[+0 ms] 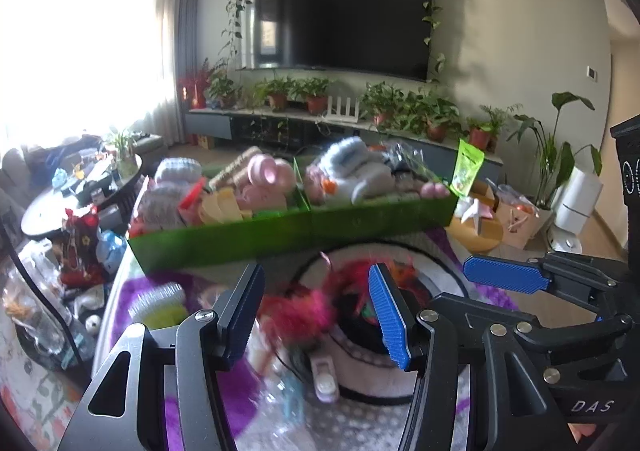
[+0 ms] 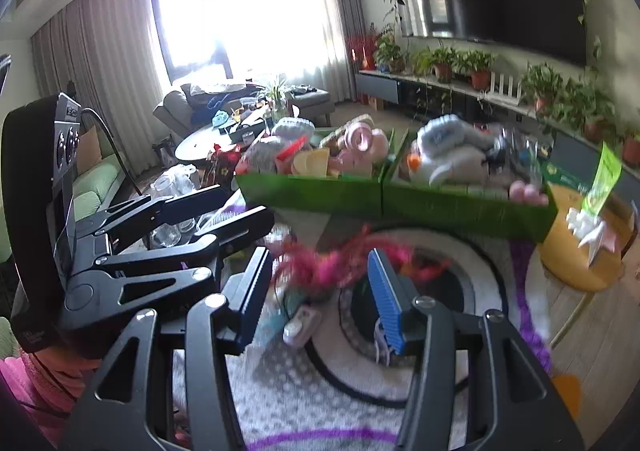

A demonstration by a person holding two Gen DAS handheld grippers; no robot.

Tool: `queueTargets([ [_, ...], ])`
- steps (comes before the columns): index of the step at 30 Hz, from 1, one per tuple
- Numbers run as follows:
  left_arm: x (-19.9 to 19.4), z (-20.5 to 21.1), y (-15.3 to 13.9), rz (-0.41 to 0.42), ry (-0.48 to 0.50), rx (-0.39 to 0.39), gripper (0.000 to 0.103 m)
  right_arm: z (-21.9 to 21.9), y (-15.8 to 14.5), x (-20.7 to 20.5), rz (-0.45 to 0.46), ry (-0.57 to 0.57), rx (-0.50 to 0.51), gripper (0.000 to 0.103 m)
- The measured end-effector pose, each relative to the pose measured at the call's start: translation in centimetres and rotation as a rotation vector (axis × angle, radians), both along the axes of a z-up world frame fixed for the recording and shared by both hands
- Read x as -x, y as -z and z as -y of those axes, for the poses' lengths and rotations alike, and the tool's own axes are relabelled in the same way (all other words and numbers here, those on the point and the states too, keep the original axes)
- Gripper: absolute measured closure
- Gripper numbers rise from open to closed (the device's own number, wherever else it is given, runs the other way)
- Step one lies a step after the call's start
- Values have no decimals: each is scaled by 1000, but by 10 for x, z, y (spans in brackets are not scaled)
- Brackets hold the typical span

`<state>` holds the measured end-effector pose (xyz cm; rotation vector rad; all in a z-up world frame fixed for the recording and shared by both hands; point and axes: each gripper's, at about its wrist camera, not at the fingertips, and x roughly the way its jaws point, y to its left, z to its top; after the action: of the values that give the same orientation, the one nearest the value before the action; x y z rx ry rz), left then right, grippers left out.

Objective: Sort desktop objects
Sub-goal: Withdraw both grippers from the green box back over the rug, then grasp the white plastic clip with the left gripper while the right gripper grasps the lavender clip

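Observation:
A green two-compartment tray (image 1: pixel 256 239) (image 2: pixel 320 193) stands at the table's far side, full of plush toys, pink rolls and knitted things. A red and pink feathery toy (image 1: pixel 300 311) (image 2: pixel 320 263) lies on the patterned cloth in front of it. My left gripper (image 1: pixel 316 311) is open, its fingers on either side of the feathery toy. My right gripper (image 2: pixel 320 291) is open above the same toy, and also shows at the right of the left wrist view (image 1: pixel 508 279). A small white and pink device (image 1: pixel 325 375) (image 2: pixel 300 325) lies just below the toy.
A green brush (image 1: pixel 160 307) lies on the cloth at the left. A round dark coffee table (image 1: pixel 60 207) with clutter and glass jars (image 1: pixel 36 291) stand left. A yellow stool (image 2: pixel 580 251) with white items stands right. A green pouch (image 1: pixel 466 167) leans at the tray's right end.

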<state>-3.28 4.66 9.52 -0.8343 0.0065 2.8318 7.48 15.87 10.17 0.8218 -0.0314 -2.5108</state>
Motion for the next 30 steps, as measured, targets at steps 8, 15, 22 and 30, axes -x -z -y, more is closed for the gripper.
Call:
queueTargets([
  [8, -6, -8, 43, 117, 17, -44, 48, -13, 36, -7, 67, 11, 5, 53],
  [15, -10, -15, 70, 167, 33, -25, 48, -18, 61, -12, 79, 26, -25, 53],
  [22, -13, -22, 86, 191, 68, -7, 48, -32, 91, -6, 110, 65, -75, 53],
  [30, -2, -23, 102, 250, 67, -14, 56, -44, 113, 5, 181, 99, -56, 53],
])
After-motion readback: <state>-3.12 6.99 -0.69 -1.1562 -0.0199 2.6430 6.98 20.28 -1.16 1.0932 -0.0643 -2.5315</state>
